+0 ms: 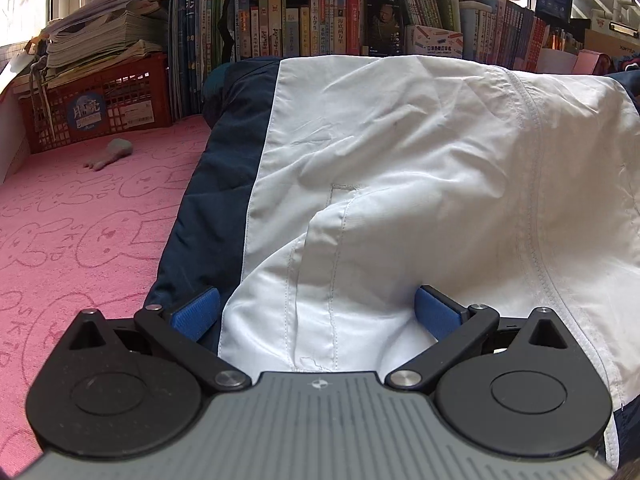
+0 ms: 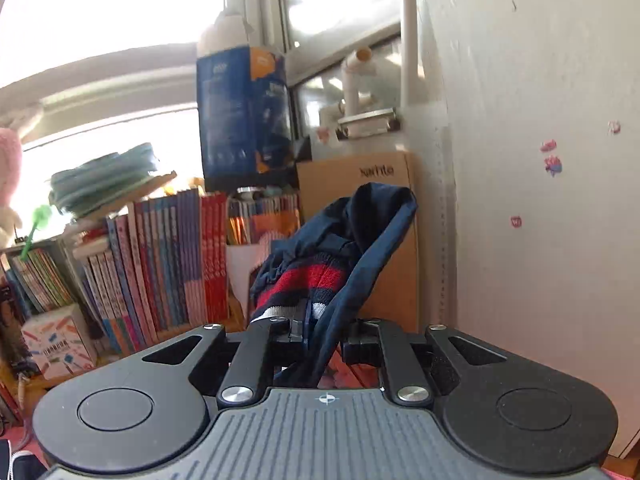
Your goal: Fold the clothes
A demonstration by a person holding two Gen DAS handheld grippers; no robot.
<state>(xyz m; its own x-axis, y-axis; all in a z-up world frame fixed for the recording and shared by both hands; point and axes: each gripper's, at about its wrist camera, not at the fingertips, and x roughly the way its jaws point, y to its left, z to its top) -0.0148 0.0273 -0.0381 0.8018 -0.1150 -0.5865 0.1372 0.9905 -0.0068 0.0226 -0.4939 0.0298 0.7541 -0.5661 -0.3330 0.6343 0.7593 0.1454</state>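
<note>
A white and navy jacket (image 1: 400, 160) lies spread over the pink bed cover (image 1: 80, 220), filling most of the left wrist view. My left gripper (image 1: 316, 312) stands open at the jacket's near edge. A hump of white cloth sits between its blue pads (image 1: 196, 316), which stand wide apart. In the right wrist view my right gripper (image 2: 320, 336) is shut on a navy part of the garment (image 2: 360, 232). That part has a red-striped knit band (image 2: 296, 284) and is held up in the air, with the cloth hanging down through the jaws.
A red crate (image 1: 100, 108) with stacked papers and a row of books (image 1: 320, 28) line the far side of the bed. A small grey object (image 1: 112, 152) lies on the cover. A white wall (image 2: 540, 160), a cardboard box (image 2: 360, 176) and a blue carton (image 2: 244, 120) stand beyond the right gripper.
</note>
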